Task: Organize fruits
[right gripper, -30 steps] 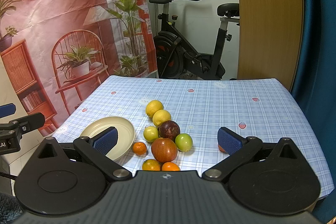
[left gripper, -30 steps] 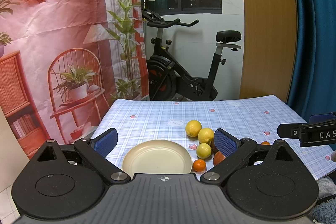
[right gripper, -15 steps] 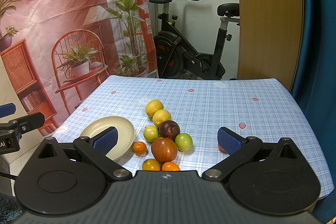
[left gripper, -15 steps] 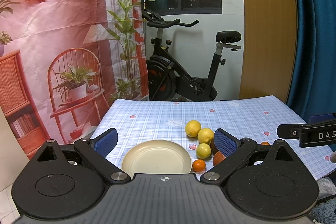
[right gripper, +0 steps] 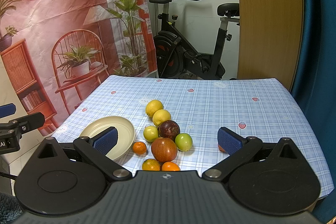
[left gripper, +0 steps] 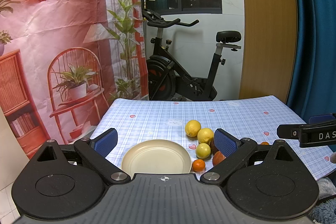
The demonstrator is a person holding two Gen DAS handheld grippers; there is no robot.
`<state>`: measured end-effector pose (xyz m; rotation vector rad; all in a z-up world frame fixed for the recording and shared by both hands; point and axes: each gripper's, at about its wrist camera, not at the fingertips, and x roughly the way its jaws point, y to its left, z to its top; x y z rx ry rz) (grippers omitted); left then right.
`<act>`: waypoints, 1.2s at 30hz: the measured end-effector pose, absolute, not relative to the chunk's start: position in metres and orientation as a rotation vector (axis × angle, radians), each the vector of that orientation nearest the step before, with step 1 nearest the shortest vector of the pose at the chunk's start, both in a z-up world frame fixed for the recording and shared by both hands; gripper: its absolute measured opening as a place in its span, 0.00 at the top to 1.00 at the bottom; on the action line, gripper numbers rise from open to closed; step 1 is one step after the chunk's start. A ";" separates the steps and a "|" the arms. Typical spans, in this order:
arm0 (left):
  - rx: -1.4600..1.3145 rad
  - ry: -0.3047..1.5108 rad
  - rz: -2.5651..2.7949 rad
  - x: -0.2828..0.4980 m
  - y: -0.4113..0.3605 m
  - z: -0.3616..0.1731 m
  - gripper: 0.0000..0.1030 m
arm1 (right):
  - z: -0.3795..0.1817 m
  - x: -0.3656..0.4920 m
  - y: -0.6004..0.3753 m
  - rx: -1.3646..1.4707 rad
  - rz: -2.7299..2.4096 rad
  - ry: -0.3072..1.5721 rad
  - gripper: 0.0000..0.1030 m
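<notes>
**Both jaws wide, plate bare**

My left gripper (left gripper: 166, 140) gapes wide and holds nothing, above the empty round cream plate (right gripper: 124, 129). Right of it the fruit cluster (right gripper: 163, 140) sits touching; nudging one could roll its neighbours. My right gripper (right gripper: 167, 138) is wide too, empty-handed.

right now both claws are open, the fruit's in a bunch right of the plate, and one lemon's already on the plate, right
Not quite: the plate holds no fruit. In the right wrist view both lemons lie on the tablecloth with the bunch. The left claw and right claw are open, as you said.
</notes>
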<state>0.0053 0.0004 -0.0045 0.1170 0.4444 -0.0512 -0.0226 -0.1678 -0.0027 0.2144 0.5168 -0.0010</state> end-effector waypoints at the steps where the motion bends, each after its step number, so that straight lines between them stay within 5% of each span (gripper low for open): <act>1: 0.117 0.444 -0.051 0.005 0.001 -0.004 0.03 | -0.003 -0.023 -0.168 0.214 -0.001 0.517 0.00; 15: 0.103 0.454 -0.060 0.008 0.001 -0.005 0.03 | -0.001 -0.021 -0.169 0.196 0.004 0.508 0.00; 36: 0.168 0.333 0.048 0.070 0.003 -0.002 0.04 | -0.003 0.033 -0.210 0.196 0.064 0.205 0.00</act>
